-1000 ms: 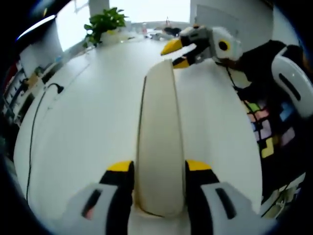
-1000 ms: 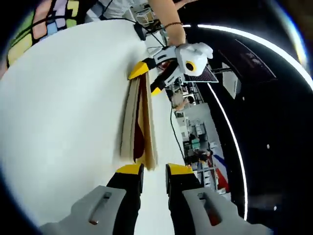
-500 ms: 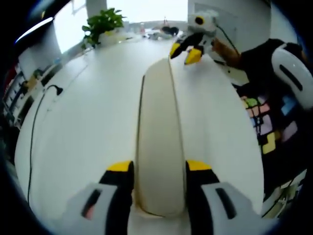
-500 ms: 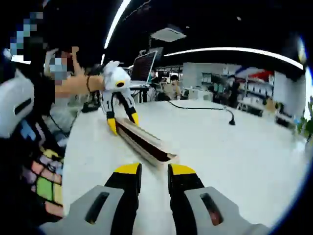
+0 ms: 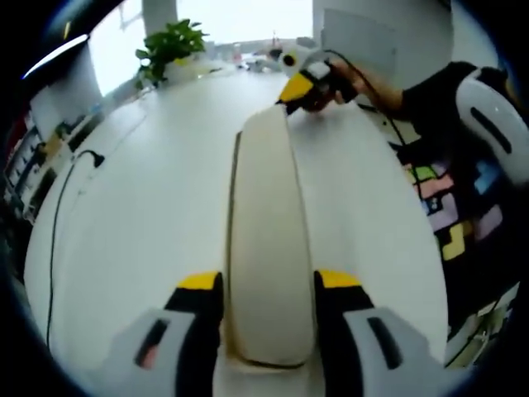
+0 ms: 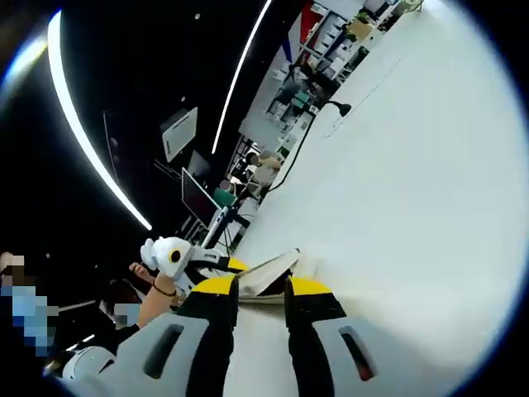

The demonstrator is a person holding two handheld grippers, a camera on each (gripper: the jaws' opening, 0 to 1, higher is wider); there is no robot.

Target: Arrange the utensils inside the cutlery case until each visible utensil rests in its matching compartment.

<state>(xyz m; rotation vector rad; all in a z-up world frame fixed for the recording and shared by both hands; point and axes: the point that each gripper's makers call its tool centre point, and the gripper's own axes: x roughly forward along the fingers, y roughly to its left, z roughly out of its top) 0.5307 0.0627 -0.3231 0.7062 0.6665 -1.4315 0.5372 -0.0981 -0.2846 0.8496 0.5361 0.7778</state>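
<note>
1. Left gripper view: the left gripper (image 5: 267, 285) reaches forward over a white table (image 5: 149, 207), its two yellow-tipped jaws set wide on either side of the near end of a long cream cutlery case (image 5: 266, 248).
2. The case is closed and stretches straight away from this gripper; whether the jaws press its sides cannot be told.
3. At the case's far end, the right gripper (image 5: 299, 87) meets the tip, held by a person's hand (image 5: 343, 78).
4. Far ahead and to the left, a potted plant (image 5: 169, 45) stands at the table's edge, and a black cable (image 5: 66, 194) runs along the left.
5. Right gripper view: the right gripper (image 6: 260, 285) has its jaws narrowly apart, with the end of the cutlery case (image 6: 269, 279) just beyond the tips.
6. Whether they grip it cannot be told.
7. Beyond the case, the left gripper (image 6: 198, 260) holds the other end.
</note>
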